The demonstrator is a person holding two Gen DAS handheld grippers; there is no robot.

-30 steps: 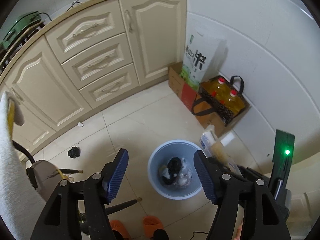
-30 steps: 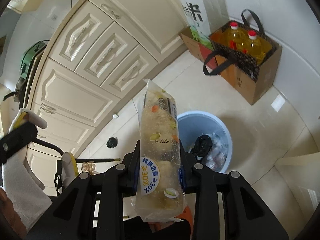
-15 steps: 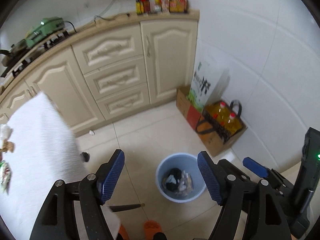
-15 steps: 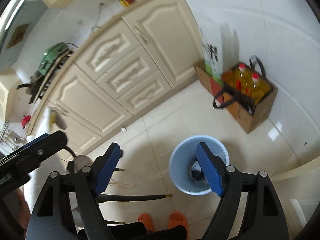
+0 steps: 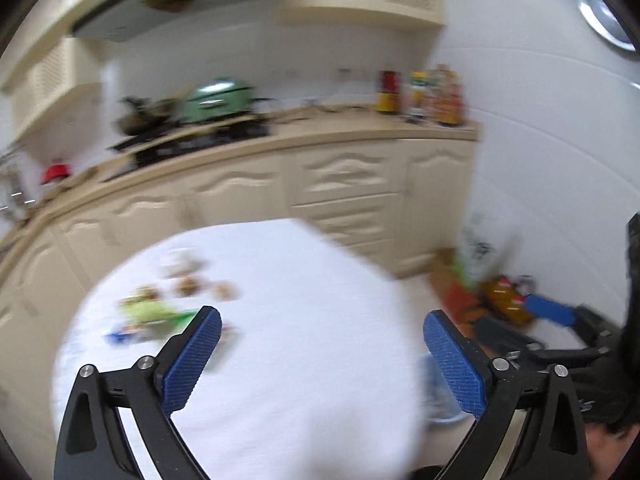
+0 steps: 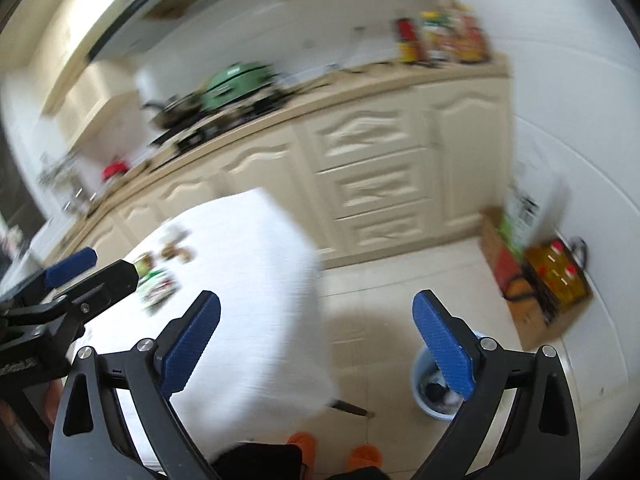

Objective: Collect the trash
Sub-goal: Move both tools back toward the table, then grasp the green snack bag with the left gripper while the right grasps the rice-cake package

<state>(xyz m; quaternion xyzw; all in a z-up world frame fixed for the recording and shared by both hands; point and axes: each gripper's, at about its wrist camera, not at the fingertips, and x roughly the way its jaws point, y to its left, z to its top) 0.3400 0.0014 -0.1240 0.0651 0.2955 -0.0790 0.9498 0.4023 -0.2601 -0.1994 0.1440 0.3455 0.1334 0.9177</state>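
Matt white cloth on the table (image 6: 256,280), glossy floor tiles (image 6: 400,304), ribbed blue fingers (image 5: 192,364).

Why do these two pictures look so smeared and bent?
Left wrist view: the cupboards and the scraps on the white table are streaked by motion, while the tool stays sharp. Right wrist view: similar smear, and the fisheye lens bows the counter; the bin is blurry.

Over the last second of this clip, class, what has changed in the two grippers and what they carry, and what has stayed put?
The right gripper let go of the snack wrapper; its jaws have just been opening and nothing is between them. The left gripper opened wider too, empty. Both views swung up from the floor toward the white table. The blue bin and the scraps on the table stayed in place.
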